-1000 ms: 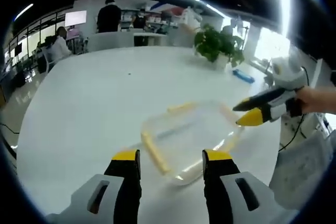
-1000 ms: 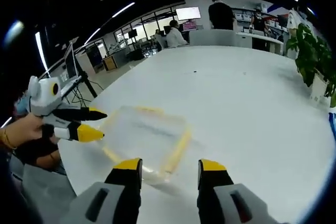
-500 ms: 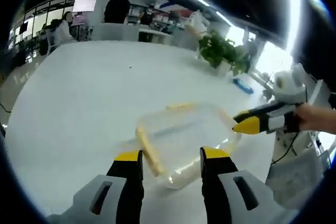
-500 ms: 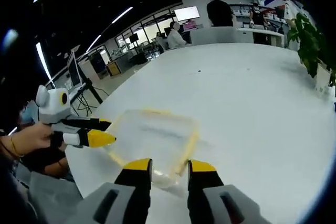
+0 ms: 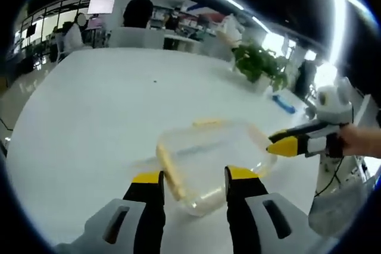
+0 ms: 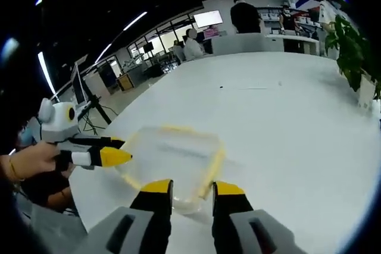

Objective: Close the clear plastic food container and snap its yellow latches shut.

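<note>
1. Since a second ago we have narrowed our right gripper (image 6: 184,187) from a wide gap to a slim one, and our left gripper (image 5: 193,176) has closed in a little too.
2. We work over a white table (image 5: 89,117), which runs back toward a potted plant (image 5: 262,66) at its far edge.
3. Our clear plastic food container (image 5: 208,156) lies flat on the table near its front edge, lid on; in the right gripper view it sits just ahead of our jaws (image 6: 169,159).
4. One yellow latch (image 5: 169,168) runs along the container's side between our left jaws, which stand partly open and hold nothing; whether they touch the container we cannot tell.
5. Our right jaws, slightly apart, frame the near corner where another yellow latch (image 6: 213,168) ends; whether they grip it we cannot tell.
</note>
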`<action>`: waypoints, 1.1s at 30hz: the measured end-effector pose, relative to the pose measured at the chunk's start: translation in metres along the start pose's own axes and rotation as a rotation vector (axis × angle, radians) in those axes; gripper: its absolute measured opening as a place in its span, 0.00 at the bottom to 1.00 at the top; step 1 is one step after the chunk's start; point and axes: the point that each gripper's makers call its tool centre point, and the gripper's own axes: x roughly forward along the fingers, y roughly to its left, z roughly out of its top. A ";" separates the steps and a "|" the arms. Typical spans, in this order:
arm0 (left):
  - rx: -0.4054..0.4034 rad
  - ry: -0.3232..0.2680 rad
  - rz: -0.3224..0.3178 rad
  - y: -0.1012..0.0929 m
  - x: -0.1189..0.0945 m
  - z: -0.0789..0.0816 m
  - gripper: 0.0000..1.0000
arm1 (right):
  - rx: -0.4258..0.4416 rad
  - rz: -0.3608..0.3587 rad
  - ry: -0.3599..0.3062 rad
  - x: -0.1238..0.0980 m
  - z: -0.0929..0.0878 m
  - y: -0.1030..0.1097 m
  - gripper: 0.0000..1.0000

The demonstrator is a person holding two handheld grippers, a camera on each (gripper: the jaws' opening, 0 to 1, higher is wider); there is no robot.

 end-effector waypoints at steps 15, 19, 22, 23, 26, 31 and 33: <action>-0.001 -0.020 0.021 0.020 0.026 0.026 0.38 | 0.002 -0.005 -0.018 0.026 0.030 -0.020 0.22; -0.003 -0.023 0.024 0.023 0.030 0.030 0.38 | 0.006 -0.007 -0.026 0.030 0.035 -0.023 0.22; -0.003 -0.030 0.024 0.026 0.034 0.033 0.38 | 0.009 -0.008 -0.035 0.032 0.038 -0.025 0.22; -0.003 -0.031 0.024 0.026 0.034 0.033 0.38 | 0.009 -0.008 -0.037 0.032 0.039 -0.026 0.22; -0.003 -0.033 0.024 0.026 0.036 0.036 0.38 | 0.013 -0.010 -0.042 0.035 0.040 -0.027 0.22; -0.001 -0.040 0.020 0.029 0.037 0.037 0.38 | 0.015 -0.011 -0.051 0.036 0.042 -0.028 0.22; 0.000 -0.040 0.019 0.029 0.038 0.038 0.38 | 0.016 -0.010 -0.051 0.036 0.042 -0.028 0.22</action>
